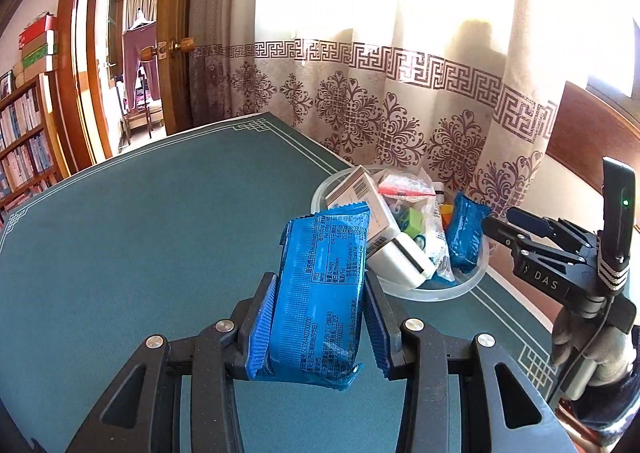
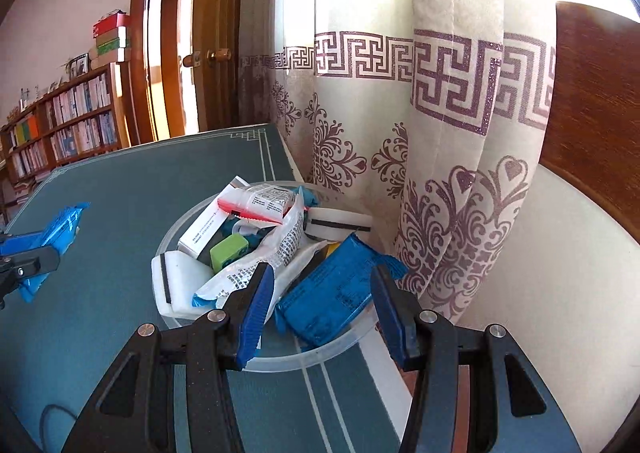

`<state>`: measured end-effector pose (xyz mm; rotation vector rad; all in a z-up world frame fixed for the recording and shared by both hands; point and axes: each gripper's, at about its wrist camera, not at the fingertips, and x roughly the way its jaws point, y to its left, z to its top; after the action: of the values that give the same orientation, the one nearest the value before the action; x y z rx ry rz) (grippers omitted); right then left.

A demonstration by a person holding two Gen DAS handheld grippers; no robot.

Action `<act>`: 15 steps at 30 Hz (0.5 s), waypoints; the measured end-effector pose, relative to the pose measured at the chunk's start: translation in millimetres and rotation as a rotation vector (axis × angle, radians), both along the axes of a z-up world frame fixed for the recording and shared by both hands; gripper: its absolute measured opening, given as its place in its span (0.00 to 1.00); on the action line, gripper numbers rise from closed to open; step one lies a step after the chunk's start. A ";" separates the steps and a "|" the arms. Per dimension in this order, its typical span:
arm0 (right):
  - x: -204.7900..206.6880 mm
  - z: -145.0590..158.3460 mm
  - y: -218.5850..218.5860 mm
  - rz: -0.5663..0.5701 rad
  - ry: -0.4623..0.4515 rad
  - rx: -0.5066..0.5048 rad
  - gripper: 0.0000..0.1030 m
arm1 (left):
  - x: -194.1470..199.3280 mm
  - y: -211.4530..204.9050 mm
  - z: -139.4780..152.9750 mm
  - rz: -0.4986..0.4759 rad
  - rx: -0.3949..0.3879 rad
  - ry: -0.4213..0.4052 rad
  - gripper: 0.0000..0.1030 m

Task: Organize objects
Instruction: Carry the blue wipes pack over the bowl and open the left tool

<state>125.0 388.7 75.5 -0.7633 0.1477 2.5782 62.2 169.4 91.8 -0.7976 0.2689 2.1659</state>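
My left gripper (image 1: 320, 305) is shut on a blue snack packet (image 1: 320, 293) and holds it above the green table mat, left of the clear plastic bowl (image 1: 460, 289). The same packet shows at the left edge of the right wrist view (image 2: 52, 241). My right gripper (image 2: 320, 293) is open and empty, just above the bowl's (image 2: 280, 363) near rim, over a second blue packet (image 2: 332, 293). The bowl holds white boxes (image 2: 204, 229), a white sponge block (image 2: 176, 281), a green item (image 2: 228, 253) and plastic sachets (image 2: 260, 269).
The bowl stands at the table's right edge beside a patterned curtain (image 2: 440, 133). A wooden headboard (image 2: 592, 113) is at the right. A bookshelf (image 2: 60, 129) and an open door (image 2: 172, 53) lie beyond the table's far side. The green mat (image 1: 140, 233) stretches left.
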 end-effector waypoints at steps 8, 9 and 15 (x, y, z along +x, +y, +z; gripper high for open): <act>-0.7 -16.6 6.6 0.031 -0.022 -0.053 0.51 | 4.8 49.3 6.7 -0.090 -0.001 -0.011 0.43; -0.7 -17.9 7.3 0.035 -0.023 -0.059 0.51 | 5.3 54.7 6.8 -0.103 -0.003 -0.014 0.43; -0.5 -21.1 14.4 0.031 -0.028 -0.085 0.51 | 6.1 83.4 1.2 -0.152 -0.027 -0.039 0.43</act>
<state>124.5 403.1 54.3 -0.8386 0.2394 2.6034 68.3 252.8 92.9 -0.8077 0.3290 2.0065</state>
